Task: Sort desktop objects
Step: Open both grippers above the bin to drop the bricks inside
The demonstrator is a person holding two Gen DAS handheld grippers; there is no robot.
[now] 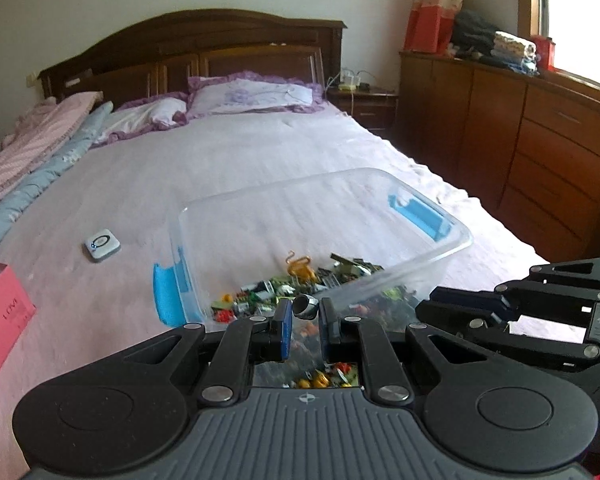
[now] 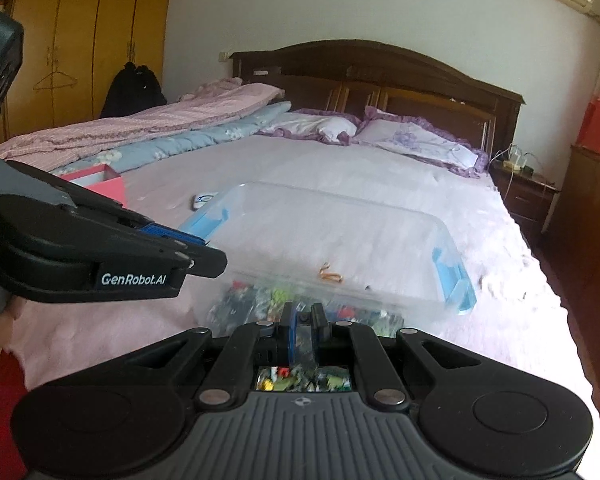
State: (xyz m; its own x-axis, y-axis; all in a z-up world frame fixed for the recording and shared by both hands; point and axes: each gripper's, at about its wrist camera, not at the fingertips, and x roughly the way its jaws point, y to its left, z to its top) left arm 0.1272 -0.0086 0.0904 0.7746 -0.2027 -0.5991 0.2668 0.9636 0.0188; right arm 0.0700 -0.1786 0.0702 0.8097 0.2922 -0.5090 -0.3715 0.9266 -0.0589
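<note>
A small silver ring (image 1: 305,306) is being pinched between the left gripper (image 1: 305,312) fingertips; likely light, hard, slippery. The right gripper (image 2: 304,318) is being held nearly closed on something small and dark, unidentifiable.

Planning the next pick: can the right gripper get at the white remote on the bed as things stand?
Probably not directly. The right gripper is shut on a small dark piece, and the clear bin and left gripper lie between it and the white remote.
</note>
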